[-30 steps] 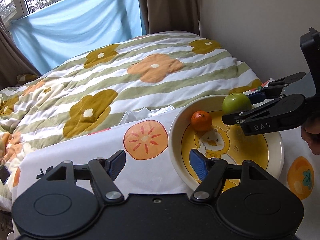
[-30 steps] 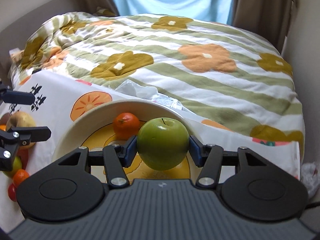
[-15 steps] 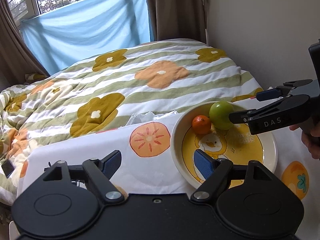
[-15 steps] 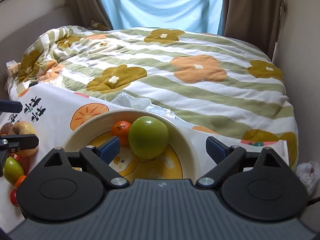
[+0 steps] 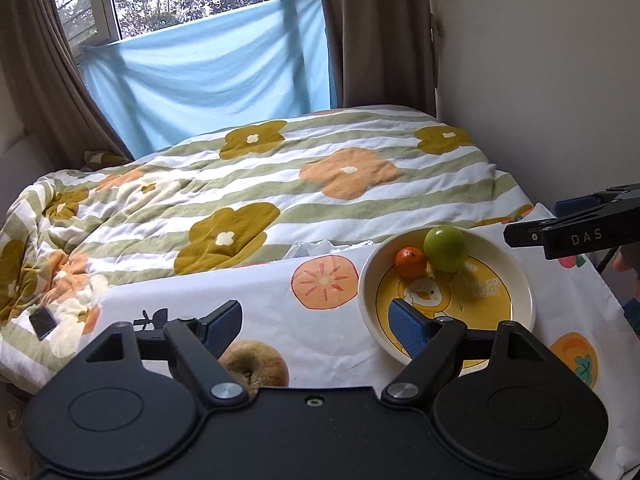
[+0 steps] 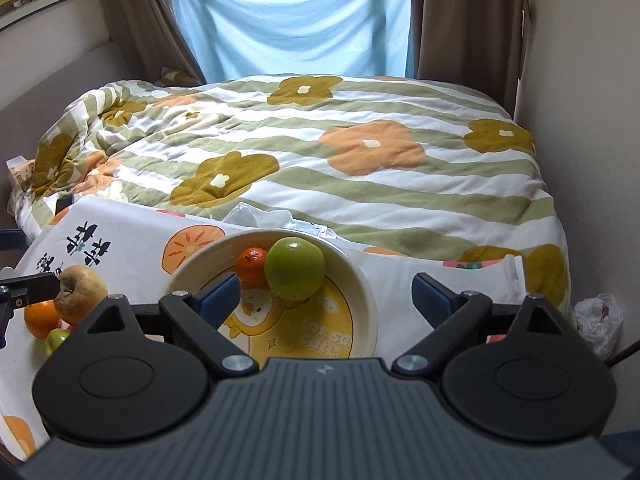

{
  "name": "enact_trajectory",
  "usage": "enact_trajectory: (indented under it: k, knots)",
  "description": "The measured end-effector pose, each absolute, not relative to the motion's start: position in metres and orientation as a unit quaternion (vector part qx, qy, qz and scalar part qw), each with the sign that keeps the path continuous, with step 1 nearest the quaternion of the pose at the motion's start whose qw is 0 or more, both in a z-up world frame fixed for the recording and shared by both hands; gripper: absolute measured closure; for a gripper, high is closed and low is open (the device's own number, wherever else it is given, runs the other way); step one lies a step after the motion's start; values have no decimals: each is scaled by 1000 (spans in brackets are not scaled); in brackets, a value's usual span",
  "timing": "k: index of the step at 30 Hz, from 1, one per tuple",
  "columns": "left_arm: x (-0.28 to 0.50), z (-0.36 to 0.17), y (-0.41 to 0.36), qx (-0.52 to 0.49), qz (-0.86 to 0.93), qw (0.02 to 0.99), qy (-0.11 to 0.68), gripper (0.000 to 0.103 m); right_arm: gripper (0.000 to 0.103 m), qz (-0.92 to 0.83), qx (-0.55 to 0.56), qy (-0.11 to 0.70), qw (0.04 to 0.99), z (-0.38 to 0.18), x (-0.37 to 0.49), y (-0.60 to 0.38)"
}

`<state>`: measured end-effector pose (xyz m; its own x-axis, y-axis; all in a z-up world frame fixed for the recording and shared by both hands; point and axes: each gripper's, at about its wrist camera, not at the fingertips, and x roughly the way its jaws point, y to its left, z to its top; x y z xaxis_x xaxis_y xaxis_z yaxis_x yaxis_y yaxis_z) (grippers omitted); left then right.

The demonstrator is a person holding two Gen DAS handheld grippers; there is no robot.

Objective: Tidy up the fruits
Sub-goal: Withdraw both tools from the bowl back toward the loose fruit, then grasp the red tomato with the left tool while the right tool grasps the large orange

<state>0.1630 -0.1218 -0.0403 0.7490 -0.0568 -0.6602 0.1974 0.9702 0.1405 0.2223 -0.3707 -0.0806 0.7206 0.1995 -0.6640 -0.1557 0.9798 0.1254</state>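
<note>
Apple drop done: green apple (image 6: 295,268) is now sitting in the bowl (image 6: 366,292) touching the orange (image 6: 251,266). I'm holding the right gripper (image 6: 326,294) wide open, empty. Left gripper (image 5: 316,326) is opening too, empty, above the brownish apple (image 5: 256,368), probably next.

Each camera sits just behind its own hand-held gripper's fingers, close above the desk's near edge, tilted downward and facing the bed (image 5: 280,184) and window. The left view looks from the desk's left part, the right view from nearer the right edge. Both share the bowl (image 5: 524,280) (image 6: 366,280), its fruit and the bed.
</note>
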Motion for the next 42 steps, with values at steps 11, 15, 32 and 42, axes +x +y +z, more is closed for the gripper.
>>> enact_trajectory:
  k: [11,15,32,42]
  knots:
    - [96,-30,-97,95,-93,935,328,8,0,53,66,343,935,-49,138,-350]
    - [81,-35,-83,89,-100,935,330,8,0,43,76,343,935,-48,113,-337]
    - [82,-108,-38,94,-138,913,372,8,0,-11,123,372,920,-121,70,-287]
    - [88,-143,-41,86,-161,902,392,13,0,-23,132,376,917,-153,67,-279]
